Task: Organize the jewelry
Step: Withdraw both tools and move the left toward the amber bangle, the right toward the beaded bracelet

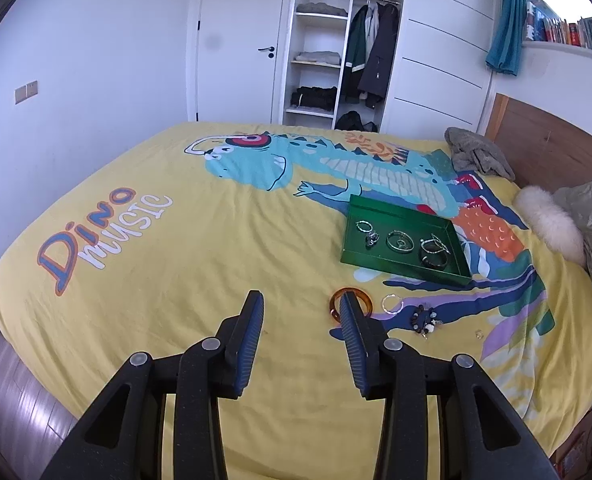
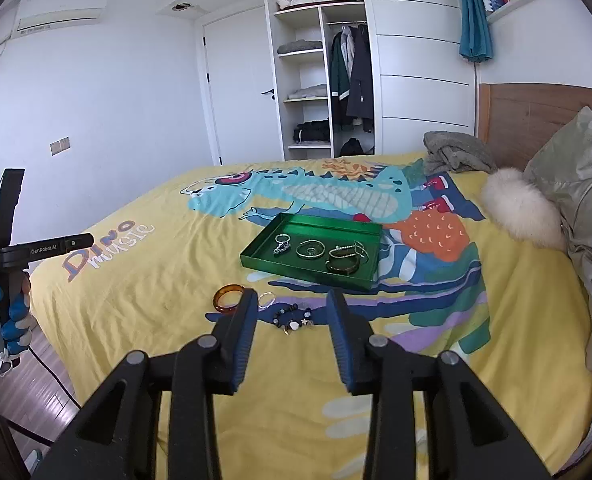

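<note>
A green tray [image 1: 380, 262] [image 2: 279, 265] lies on the yellow bed and holds several rings and bangles. In front of it on the cover lie an amber bangle [image 1: 362, 295] [image 2: 225, 293], a thin silver bangle [image 1: 392, 304] [image 2: 266, 299], a dark beaded bracelet [image 1: 424, 318] [image 2: 293, 318] and a small ring [image 1: 478, 334]. My left gripper [image 1: 302, 300] is open and empty above the cover, its right finger in front of the amber bangle. My right gripper [image 2: 291, 298] is open and empty, above and just short of the beaded bracelet.
The yellow dinosaur bed cover [image 1: 155, 280] spreads left of the jewelry. A grey cloth [image 1: 476, 158], a white fur trim [image 2: 520, 208] and a pale jacket [image 2: 576, 184] lie by the wooden headboard [image 2: 536, 116]. The left hand-held device [image 2: 7, 248] shows at the bed's left edge.
</note>
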{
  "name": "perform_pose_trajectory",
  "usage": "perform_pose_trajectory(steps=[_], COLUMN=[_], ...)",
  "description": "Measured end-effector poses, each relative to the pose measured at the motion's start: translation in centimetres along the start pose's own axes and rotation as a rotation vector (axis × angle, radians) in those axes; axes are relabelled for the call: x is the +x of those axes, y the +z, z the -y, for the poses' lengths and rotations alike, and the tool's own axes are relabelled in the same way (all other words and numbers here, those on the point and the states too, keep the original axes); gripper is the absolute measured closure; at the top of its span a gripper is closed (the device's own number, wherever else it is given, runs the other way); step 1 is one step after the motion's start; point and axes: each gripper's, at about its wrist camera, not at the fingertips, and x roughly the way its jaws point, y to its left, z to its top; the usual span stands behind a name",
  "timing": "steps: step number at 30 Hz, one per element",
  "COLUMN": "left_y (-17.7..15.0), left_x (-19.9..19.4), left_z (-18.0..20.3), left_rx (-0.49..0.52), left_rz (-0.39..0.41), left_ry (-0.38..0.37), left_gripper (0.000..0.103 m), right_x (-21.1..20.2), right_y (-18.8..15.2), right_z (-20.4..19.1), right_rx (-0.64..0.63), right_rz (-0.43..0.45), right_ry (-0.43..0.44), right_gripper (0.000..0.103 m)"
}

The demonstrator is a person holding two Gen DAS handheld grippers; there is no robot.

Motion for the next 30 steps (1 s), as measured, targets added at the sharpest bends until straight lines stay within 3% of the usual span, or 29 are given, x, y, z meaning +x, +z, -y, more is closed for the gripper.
perform_pose_trajectory(steps=[30], left_y=[-2.7], left_x=[14.5], left_z=[0.4], left_rx=[-0.011], left_rz=[-0.197], left_ry=[-0.004], left_gripper=[0.06], right_x=[13.4], right_y=[-3.4], right_z=[3.1], right_rx=[0.075], right_rz=[-0.185], right_ry=[0.021], right_gripper=[0.067])
